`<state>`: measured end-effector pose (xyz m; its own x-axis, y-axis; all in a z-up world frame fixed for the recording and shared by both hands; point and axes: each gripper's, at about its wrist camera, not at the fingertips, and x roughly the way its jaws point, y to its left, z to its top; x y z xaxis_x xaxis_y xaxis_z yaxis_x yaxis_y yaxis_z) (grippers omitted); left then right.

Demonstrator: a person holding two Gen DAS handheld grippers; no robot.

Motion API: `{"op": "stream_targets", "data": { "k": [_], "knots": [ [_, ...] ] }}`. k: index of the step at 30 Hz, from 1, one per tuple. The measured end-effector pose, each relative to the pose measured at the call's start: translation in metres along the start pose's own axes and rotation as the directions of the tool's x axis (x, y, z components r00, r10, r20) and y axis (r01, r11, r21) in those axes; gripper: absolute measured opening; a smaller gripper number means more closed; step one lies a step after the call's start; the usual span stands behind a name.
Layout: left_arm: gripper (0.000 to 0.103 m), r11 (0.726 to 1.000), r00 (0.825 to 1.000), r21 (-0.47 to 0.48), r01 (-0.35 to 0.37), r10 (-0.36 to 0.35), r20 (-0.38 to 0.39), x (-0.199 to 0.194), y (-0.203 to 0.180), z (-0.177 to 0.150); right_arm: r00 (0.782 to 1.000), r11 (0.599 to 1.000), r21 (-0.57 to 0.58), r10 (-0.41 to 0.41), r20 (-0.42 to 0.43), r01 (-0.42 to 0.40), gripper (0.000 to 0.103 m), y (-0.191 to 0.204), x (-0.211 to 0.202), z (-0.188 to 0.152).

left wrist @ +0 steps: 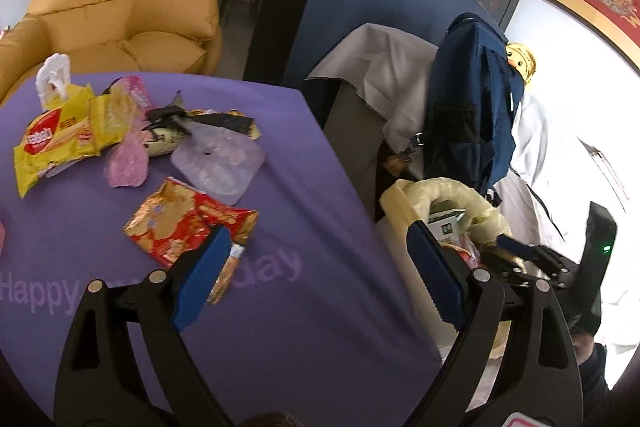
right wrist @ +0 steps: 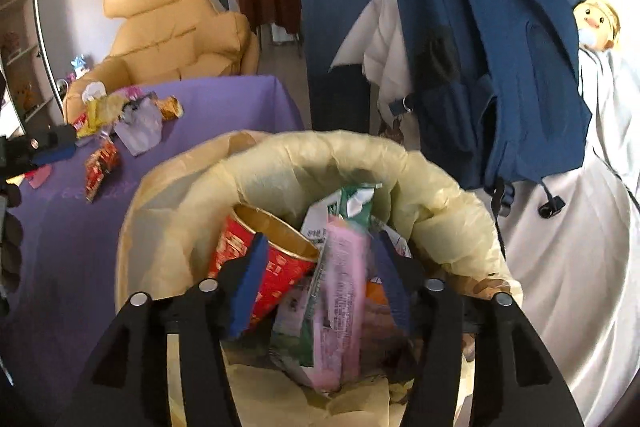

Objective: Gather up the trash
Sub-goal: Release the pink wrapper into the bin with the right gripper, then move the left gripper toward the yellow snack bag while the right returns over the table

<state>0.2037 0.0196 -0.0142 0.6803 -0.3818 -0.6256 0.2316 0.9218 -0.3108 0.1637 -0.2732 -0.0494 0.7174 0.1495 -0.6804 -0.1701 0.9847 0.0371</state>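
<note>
Lining the bin, a yellow bag [right wrist: 432, 211] holds a red cup [right wrist: 280, 259] and wrappers [right wrist: 340, 291].

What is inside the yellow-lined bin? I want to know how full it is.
The yellow-lined bin holds a red paper cup, a pink wrapper and a green-and-white carton. Whatever lies beneath them is covered.

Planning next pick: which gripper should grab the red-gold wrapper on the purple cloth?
Left. The left gripper is open right beside the red-gold wrapper; the right gripper hangs open over the trash bin.
</note>
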Motion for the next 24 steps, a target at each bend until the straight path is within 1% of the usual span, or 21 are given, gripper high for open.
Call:
{"op": "stream_targets", "data": {
  "k": [4,5,6,10,14,16,19,22,24],
  "knots": [
    [0.085,0.999,0.999,0.021,-0.031,0.031,0.013,-0.006,0.009,-0.002,0.999,1.000,-0.011,-0.022,0.028,0.022,0.054,0.004,-0.011,0.005],
    [0.085,0.999,0.999,0.019,-0.032,0.032,0.009,-0.008,0.014,-0.003,0.999,1.000,-0.012,-0.026,0.034,0.026,0.061,0.005,-0.013,0.006],
    [0.085,0.999,0.999,0.016,-0.035,0.035,0.005,-0.009,0.018,-0.004,0.999,1.000,-0.011,-0.020,0.040,0.020,0.064,0.006,-0.017,0.008],
    [0.085,0.996,0.996,0.013,-0.086,0.086,0.006,-0.019,0.038,-0.006,0.999,1.000,0.003,0.023,0.045,-0.023,0.064,0.012,-0.028,0.017],
    [0.085,0.990,0.990,-0.015,-0.143,0.143,0.020,-0.032,0.067,-0.008,0.996,0.998,-0.021,0.061,0.067,-0.060,0.064,0.038,-0.036,0.034],
    [0.085,0.985,0.985,-0.045,-0.168,0.169,0.027,-0.039,0.088,-0.005,0.994,0.996,-0.031,0.089,0.067,-0.087,0.064,0.052,-0.034,0.041],
    [0.085,0.978,0.981,-0.090,-0.188,0.192,0.028,-0.045,0.114,0.006,0.987,0.987,-0.041,0.155,0.049,-0.153,0.064,0.078,-0.018,0.056],
    [0.085,0.973,0.977,-0.110,-0.205,0.209,0.030,-0.047,0.133,0.021,0.984,0.984,-0.037,0.176,0.033,-0.175,0.064,0.098,0.001,0.066],
    [0.085,0.971,0.975,-0.111,-0.213,0.218,0.038,-0.049,0.144,0.035,0.980,0.979,-0.030,0.200,0.006,-0.199,0.064,0.110,0.017,0.073]
  ]
}}
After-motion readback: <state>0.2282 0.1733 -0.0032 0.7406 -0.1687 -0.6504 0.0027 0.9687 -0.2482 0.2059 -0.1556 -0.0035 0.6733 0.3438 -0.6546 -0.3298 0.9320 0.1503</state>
